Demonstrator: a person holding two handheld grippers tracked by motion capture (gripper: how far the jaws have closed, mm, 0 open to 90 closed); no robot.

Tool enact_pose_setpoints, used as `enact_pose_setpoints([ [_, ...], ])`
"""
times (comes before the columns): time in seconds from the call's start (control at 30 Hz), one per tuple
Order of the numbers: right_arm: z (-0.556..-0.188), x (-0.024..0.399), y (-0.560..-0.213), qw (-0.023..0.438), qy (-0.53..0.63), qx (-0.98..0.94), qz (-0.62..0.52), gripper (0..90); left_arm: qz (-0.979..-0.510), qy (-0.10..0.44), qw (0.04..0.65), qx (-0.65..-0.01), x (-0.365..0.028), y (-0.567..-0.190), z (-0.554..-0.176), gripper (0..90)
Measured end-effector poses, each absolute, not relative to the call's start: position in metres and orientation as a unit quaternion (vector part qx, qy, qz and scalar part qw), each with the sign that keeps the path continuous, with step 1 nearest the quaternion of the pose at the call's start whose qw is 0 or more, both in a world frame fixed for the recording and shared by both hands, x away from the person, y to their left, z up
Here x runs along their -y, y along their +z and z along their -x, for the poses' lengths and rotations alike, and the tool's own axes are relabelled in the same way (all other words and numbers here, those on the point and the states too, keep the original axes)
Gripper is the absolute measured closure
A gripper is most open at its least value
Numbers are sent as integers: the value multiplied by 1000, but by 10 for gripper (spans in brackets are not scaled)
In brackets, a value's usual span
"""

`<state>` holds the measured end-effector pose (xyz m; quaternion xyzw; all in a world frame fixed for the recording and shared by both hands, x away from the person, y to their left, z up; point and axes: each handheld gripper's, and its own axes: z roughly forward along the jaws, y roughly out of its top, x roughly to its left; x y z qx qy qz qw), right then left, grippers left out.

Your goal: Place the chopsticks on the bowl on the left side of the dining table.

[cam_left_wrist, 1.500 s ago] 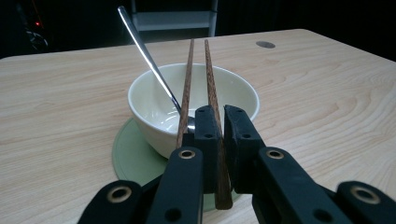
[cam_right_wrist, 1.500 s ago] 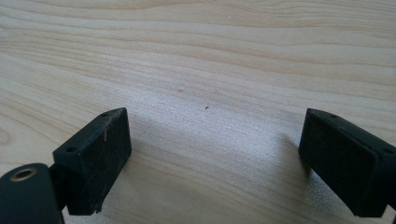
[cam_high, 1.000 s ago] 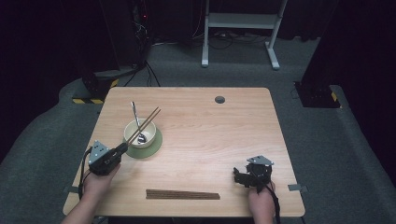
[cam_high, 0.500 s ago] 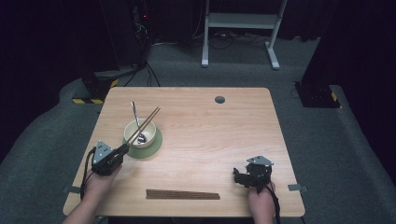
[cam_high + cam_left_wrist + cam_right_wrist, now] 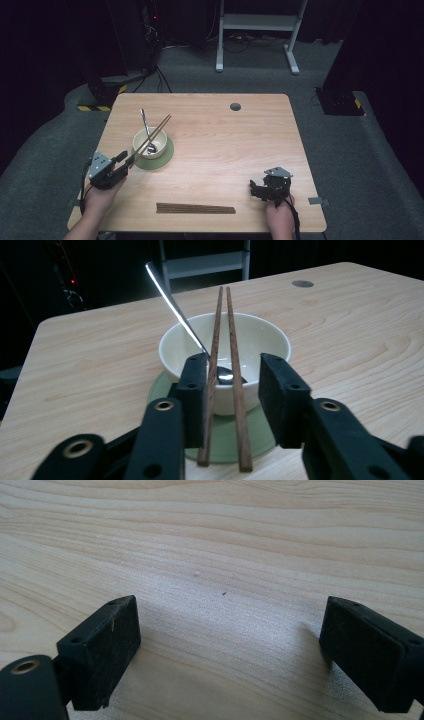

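You look down on a pale wooden surface (image 5: pixel 240 150) with rounded corners and a round grey cable hole (image 5: pixel 235 106) near its far edge. It stands on grey carpet (image 5: pixel 360 165). Beyond the far edge, the room falls into darkness. A white metal frame (image 5: pixel 257 22) stands there, with black cables (image 5: pixel 150 60) trailing across the floor. Yellow-and-black hazard tape (image 5: pixel 97 107) lies off the far left corner.

text: none legible | labels: none | numbers: none
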<state>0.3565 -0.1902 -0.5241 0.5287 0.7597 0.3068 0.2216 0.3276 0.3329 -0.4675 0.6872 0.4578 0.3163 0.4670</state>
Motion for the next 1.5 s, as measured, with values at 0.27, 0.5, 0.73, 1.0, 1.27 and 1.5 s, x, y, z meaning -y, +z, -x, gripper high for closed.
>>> enact_pose_setpoints([
  [0.27, -357, 190, -524, 221, 307, -760, -528, 89, -717, 321, 428, -447, -336, -480, -326, 476],
  [0.5, -357, 190, -524, 221, 307, -760, -528, 89, -725, 313, 419, -447, -333, -487, -334, 487],
  [0.73, -356, 190, -524, 222, 307, -760, -528, 90, -722, 314, 419, -453, -334, -489, -340, 559],
  [1.0, -356, 190, -524, 222, 307, -760, -528, 89, -720, 312, 426, -452, -330, -490, -340, 650],
  [1.27, -356, 190, -524, 222, 307, -761, -528, 89, -718, 319, 418, -455, -325, -490, -340, 704],
  [1.5, -356, 190, -524, 222, 307, -761, -527, 90, -715, 315, 424, -458, -327, -491, -340, 751],
])
